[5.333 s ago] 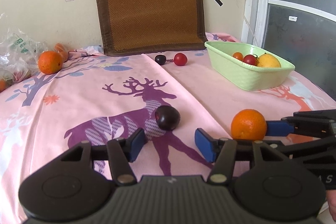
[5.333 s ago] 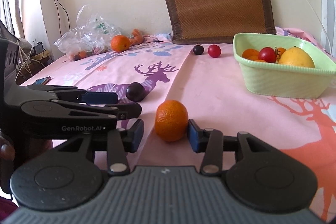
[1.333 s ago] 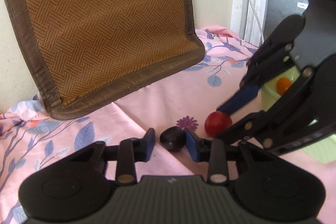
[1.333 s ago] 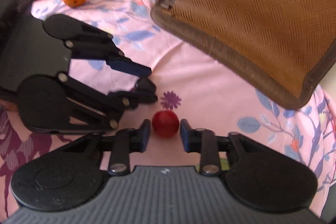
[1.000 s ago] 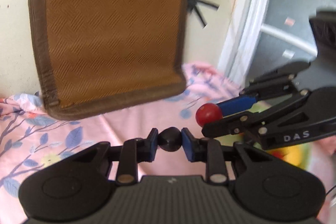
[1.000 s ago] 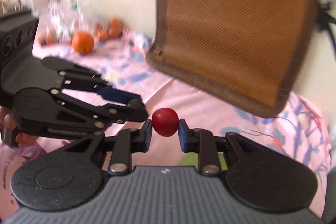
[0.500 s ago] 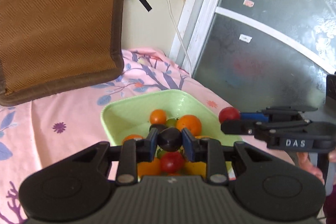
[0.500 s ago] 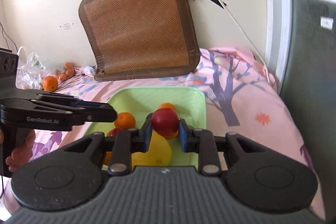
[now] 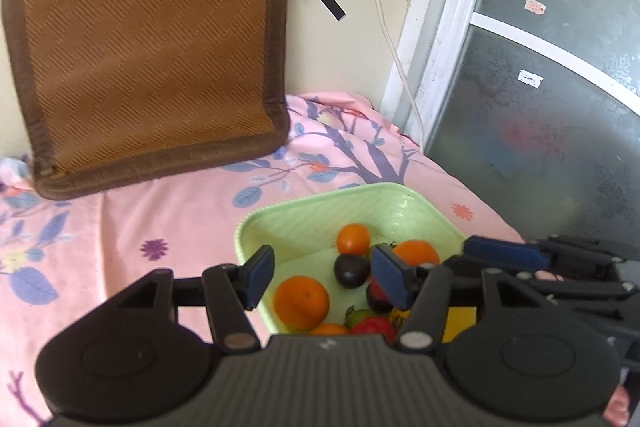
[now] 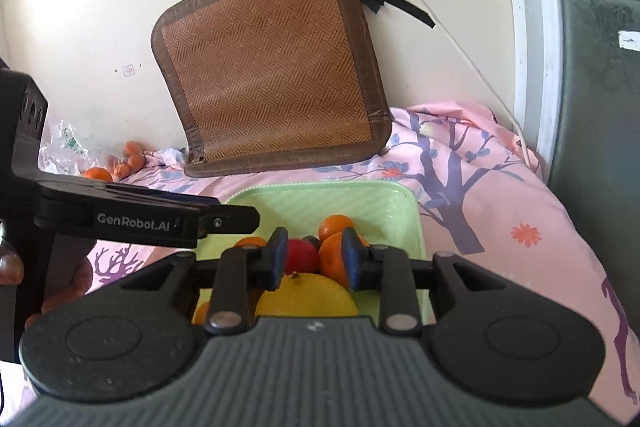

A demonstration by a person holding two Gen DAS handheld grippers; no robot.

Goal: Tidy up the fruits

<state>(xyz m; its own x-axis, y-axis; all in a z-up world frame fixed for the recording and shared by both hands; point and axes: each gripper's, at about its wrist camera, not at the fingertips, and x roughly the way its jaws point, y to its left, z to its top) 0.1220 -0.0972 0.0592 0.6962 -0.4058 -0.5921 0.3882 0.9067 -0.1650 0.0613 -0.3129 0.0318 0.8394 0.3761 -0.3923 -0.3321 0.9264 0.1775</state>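
Half a second back each gripper pinched a fruit over the green basket (image 9: 280, 217); now the left gripper (image 9: 326, 277) is spread wide and its dark plum (image 9: 352, 269) lies among the oranges. The right gripper (image 10: 314, 259) has parted too, and the red fruit (image 10: 302, 255) seems released, though contact is unclear. Both deliveries look done; the basket's far half has room, rims lie close below
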